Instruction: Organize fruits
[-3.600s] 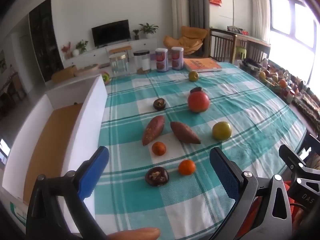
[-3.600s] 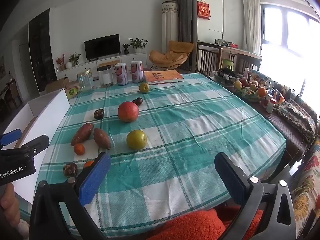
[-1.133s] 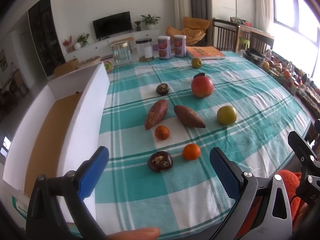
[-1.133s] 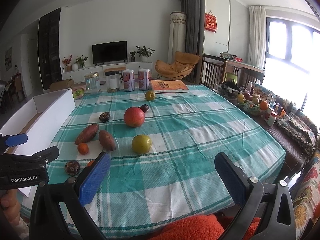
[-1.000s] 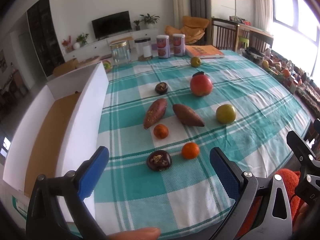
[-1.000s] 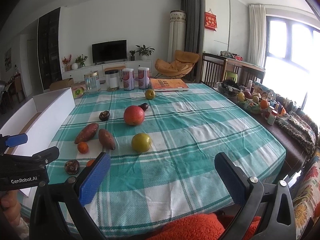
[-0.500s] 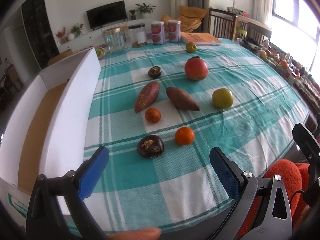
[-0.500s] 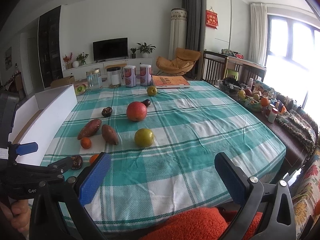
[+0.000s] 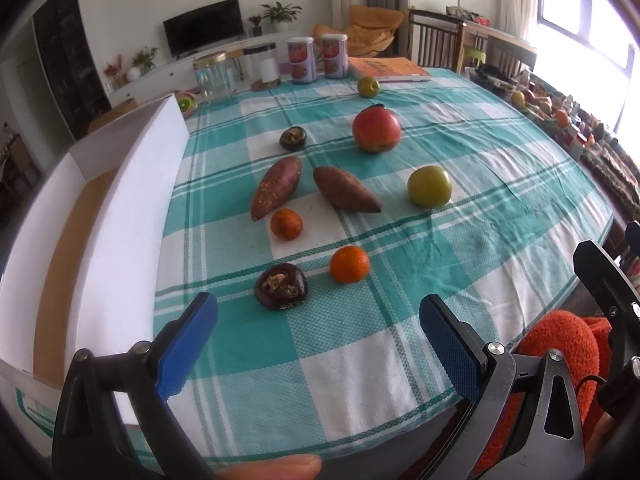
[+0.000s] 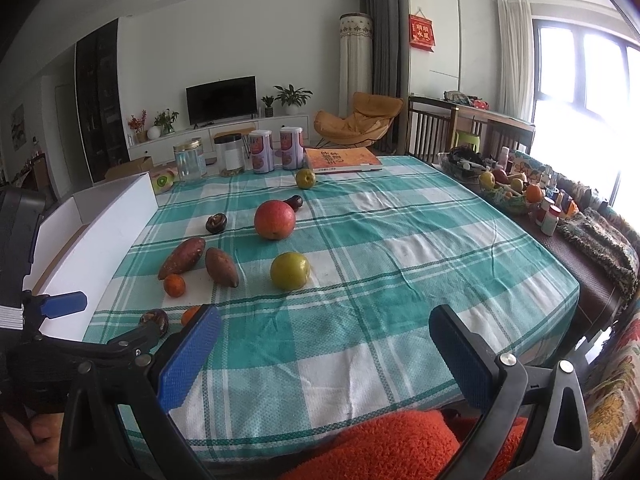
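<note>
Blue-padded left tongs (image 9: 318,340) hang low over the near edge of the tabletop (image 9: 500,240), fingers spread wide with nothing between them, aimed toward 12 o'clock at a dark wrinkled fruit (image 9: 281,286) just ahead. Just at 2 o'clock of that fruit sits an orange tangerine (image 9: 349,263); a second tangerine (image 9: 286,223) lies farther back. Beyond it two sweet potatoes form a V: the left sweet potato (image 9: 276,187) runs its long axis from 7 to 1 o'clock, the right sweet potato (image 9: 345,194) from 11 to 5 o'clock, tapered tip toward 5. A green apple (image 9: 429,186) rests at 3 o'clock of them, a large red fruit (image 9: 376,129) farther back, another dark fruit (image 9: 293,138) at its 9 o'clock, and a small green fruit (image 9: 368,87) near an orange book (image 9: 388,69). A white open box (image 9: 132,208) stands along the tabletop's left edge.

The right tongs (image 10: 322,350) are level, also spread wide and holding nothing, held off the near edge above an orange fuzzy cloth (image 10: 392,444). Two labelled cans (image 10: 275,155) stand far back; their print is too small to read, as is the book's cover lettering.
</note>
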Available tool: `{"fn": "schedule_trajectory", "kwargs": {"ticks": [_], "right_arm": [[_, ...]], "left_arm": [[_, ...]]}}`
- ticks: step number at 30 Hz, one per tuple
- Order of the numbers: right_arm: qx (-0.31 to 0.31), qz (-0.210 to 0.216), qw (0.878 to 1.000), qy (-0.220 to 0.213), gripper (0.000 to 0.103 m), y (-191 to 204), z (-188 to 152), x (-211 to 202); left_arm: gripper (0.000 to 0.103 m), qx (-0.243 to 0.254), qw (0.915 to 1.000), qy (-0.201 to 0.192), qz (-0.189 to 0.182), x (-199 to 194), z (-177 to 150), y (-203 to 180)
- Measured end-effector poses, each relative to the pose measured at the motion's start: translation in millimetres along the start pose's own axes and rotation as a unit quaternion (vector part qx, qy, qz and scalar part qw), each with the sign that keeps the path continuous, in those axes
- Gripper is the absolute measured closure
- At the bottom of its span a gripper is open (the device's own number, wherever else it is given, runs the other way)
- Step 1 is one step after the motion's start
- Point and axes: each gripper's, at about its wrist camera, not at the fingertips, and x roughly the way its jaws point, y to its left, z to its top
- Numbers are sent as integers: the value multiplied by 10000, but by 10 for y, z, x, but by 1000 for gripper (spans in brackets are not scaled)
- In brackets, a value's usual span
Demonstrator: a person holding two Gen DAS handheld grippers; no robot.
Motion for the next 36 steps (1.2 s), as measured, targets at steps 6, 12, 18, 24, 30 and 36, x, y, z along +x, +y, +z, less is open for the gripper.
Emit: {"fn": "schedule_trajectory", "kwargs": {"ticks": [6, 12, 18, 24, 30, 36], "right_arm": [[38, -28, 9999, 100, 0, -39, -16, 79], [82, -29, 9999, 142, 0, -68, -29, 115], [36, 2, 9997, 235, 0, -54, -75, 175], [53, -8, 9997, 252, 0, -53, -90, 206], [-103, -711, 9972, -216, 0, -104, 31, 27], [287, -388, 9985, 269, 0, -299, -41, 195]], "left_arm": [[2, -149, 9983, 557, -104, 354, -83, 82], [2, -201, 9958, 895, -20, 615, -216, 132], [1, -168, 9940, 1078, 71, 784, -310, 171], [0, -333, 9937, 1069, -104, 815, -311, 236], [0, -365, 9940, 1027, -90, 827, -308, 245], [0, -372, 9945, 972, -88, 832, -310, 259]]}}
